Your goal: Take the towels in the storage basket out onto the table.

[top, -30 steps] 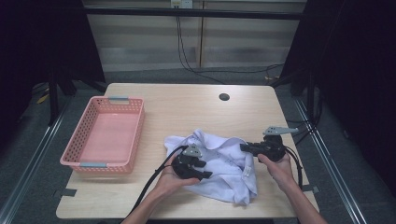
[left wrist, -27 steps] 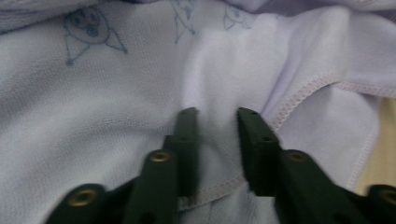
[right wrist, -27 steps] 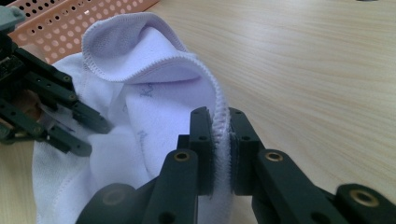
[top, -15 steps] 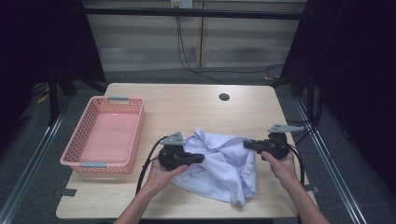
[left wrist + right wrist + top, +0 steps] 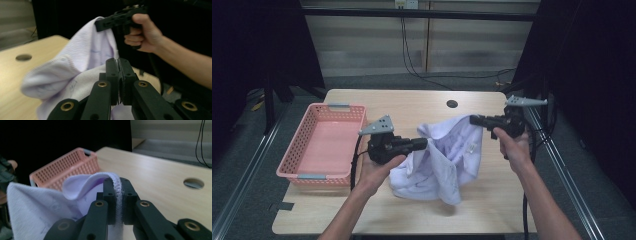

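A pale lilac garment (image 5: 447,155) hangs stretched between my two grippers, its lower part still resting on the wooden table (image 5: 412,105). My left gripper (image 5: 426,144) is shut on the cloth's left edge; in the left gripper view its jaws (image 5: 119,61) pinch a thin fold of the garment (image 5: 80,62). My right gripper (image 5: 473,120) is shut on the upper right corner, and a ribbed hem (image 5: 117,185) is clamped between its jaws (image 5: 117,181). The right gripper (image 5: 100,25), held by a hand (image 5: 142,32), also appears in the left gripper view.
A pink mesh basket (image 5: 294,150) stands on the table's left side, and it also appears in the right gripper view (image 5: 65,167). A round cable hole (image 5: 452,104) lies near the table's far edge. Dark curtains flank the table on both sides.
Both hands have risen and drawn apart, lifting the garment off the table. The left gripper, which lay on the crumpled cloth, has closed on its edge and pulled it up and left.
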`<control>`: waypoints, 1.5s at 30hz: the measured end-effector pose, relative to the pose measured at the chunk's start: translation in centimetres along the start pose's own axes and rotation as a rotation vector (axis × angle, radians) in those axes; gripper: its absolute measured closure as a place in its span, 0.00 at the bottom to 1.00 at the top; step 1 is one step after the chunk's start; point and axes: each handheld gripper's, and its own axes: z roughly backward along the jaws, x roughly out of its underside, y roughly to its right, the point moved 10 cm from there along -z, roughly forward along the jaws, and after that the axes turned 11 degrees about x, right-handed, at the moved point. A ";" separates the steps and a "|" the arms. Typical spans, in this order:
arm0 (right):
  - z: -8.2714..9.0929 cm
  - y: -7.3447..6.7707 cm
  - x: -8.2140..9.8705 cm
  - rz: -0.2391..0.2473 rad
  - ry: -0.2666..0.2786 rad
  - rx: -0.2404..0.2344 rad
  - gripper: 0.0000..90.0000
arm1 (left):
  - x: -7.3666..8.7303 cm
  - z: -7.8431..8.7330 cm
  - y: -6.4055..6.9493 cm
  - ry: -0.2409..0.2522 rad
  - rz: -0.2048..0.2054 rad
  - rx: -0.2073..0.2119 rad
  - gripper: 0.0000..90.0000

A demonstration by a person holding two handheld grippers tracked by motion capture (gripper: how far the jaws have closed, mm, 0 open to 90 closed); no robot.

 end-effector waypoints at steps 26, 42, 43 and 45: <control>-5.0 8.3 -3.2 0.013 -0.092 0.277 0.48 | 0.1 1.7 -1.0 -0.055 0.013 -0.059 0.97; -1.3 -4.0 11.6 0.062 -0.183 -0.046 0.74 | 5.8 -0.5 -4.4 -0.093 0.150 -0.097 0.96; -1.3 -4.6 12.3 0.070 -0.192 -0.055 0.76 | 6.0 -0.8 -4.5 -0.094 0.155 -0.090 0.95; -1.6 -6.4 13.8 0.082 -0.215 -0.099 0.77 | 6.6 -1.4 -5.0 -0.105 0.158 -0.101 0.95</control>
